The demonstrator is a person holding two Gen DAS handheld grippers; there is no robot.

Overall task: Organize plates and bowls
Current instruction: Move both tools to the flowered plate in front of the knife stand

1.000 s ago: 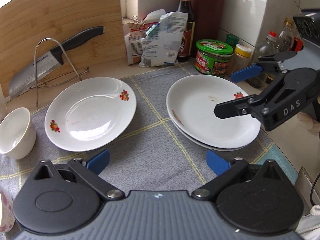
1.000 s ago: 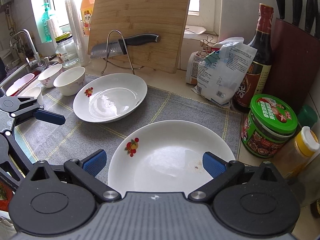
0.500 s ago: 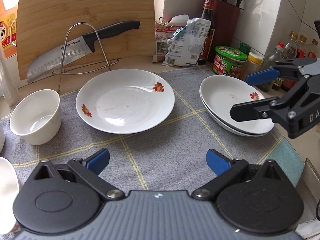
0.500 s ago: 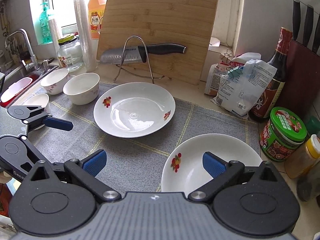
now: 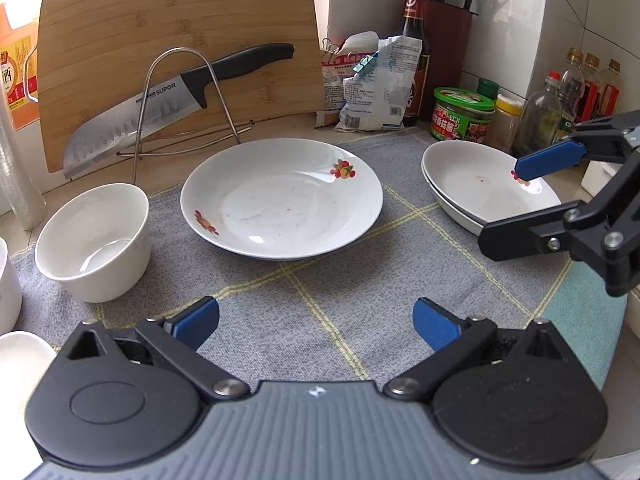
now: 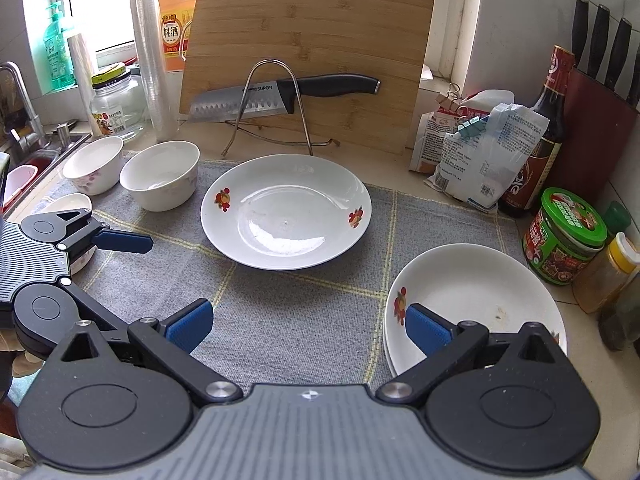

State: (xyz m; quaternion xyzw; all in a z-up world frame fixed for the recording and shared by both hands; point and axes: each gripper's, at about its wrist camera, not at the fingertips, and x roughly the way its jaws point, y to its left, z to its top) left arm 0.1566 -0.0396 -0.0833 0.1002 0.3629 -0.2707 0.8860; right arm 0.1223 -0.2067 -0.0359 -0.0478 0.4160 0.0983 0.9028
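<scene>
From the left wrist camera, the left gripper (image 5: pixel 316 322) sits low over a grey checked cloth (image 5: pixel 320 304), its blue-padded fingers spread wide and holding nothing. Straight ahead, a single white plate (image 5: pixel 282 198) with small fruit motifs lies flat on the cloth, apart from both grippers. To its right, two like plates are stacked (image 5: pixel 472 186), and the right gripper (image 5: pixel 516 204) hovers over that stack's near edge, its fingers also parted and empty. A plain white bowl (image 5: pixel 94 242) stands left of the single plate. Behind, a knife (image 5: pixel 168 102) marked "SUPOR" rests on a wire stand against a bamboo board (image 5: pixel 180 44). From the right wrist camera, the single plate lies centre, the stack at lower right just beyond the right gripper's own fingers, and two more bowls (image 6: pixel 94 164) sit near the sink. An orange bottle (image 6: pixel 176 20) reads "料酒"; the green-lidded jar's (image 6: pixel 568 236) label is too small to read. The plate looks like glazed ceramic: likely stiff, fairly heavy, slick and breakable. Its raised rim, probably at the near edge, seems the best place to pinch.
</scene>
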